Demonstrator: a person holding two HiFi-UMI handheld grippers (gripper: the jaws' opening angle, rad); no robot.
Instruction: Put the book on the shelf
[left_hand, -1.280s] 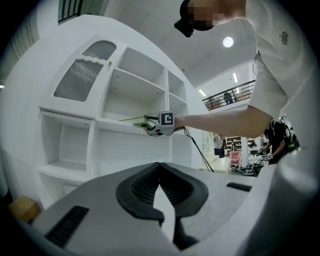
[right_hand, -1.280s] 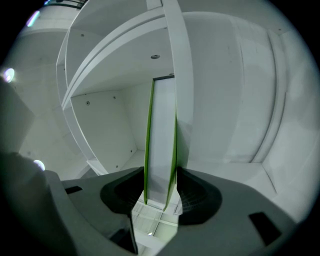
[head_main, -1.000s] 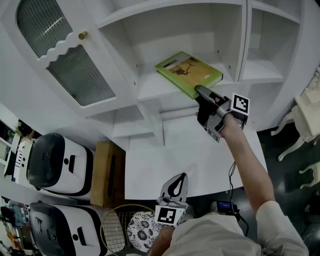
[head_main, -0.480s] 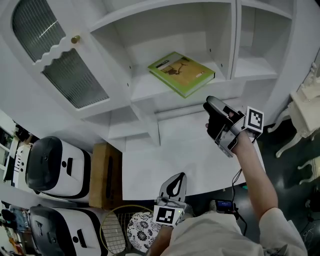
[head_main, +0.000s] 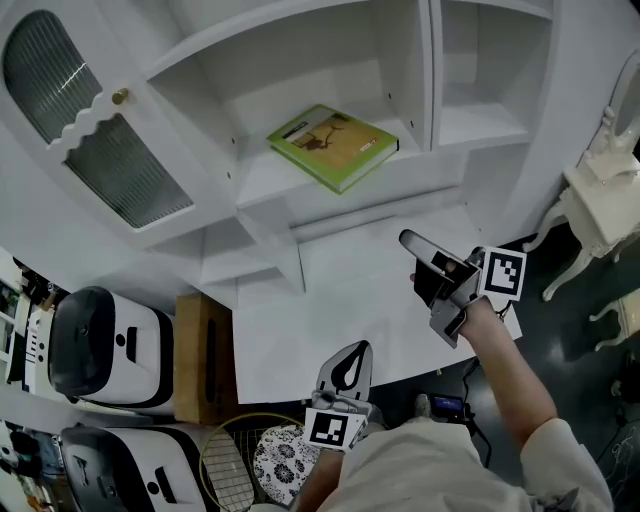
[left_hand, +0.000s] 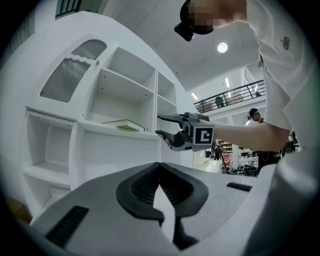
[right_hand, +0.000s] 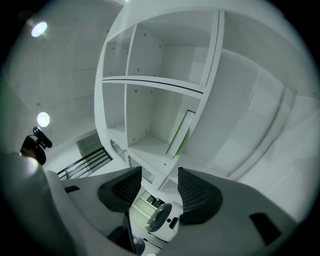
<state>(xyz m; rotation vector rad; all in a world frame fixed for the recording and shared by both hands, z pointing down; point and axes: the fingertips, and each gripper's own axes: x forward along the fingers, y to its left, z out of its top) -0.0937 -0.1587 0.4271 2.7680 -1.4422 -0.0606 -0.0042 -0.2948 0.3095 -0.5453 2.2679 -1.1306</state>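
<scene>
The green book (head_main: 333, 146) lies flat on a white shelf (head_main: 260, 178) of the wall unit, with one corner over the front edge. My right gripper (head_main: 410, 255) hangs open and empty over the white tabletop, below and to the right of the book and well clear of it. From the right gripper view (right_hand: 159, 180) the book (right_hand: 180, 132) shows edge-on in its compartment. My left gripper (head_main: 352, 352) is shut and empty, low by my body; its jaws (left_hand: 159, 166) meet. The left gripper view shows the book (left_hand: 122, 125) and the right gripper (left_hand: 167, 126).
A white tabletop (head_main: 330, 310) lies under the shelves. A glass cabinet door (head_main: 90, 140) with a brass knob (head_main: 120, 97) stands open at the left. White machines (head_main: 100, 345), a wooden box (head_main: 195, 350) and a racket (head_main: 235, 460) sit on the floor. White furniture (head_main: 600, 190) stands at the right.
My right gripper has drawn back from the book, down and to the right, with nothing in it. The book stays on the shelf. The left gripper has not moved.
</scene>
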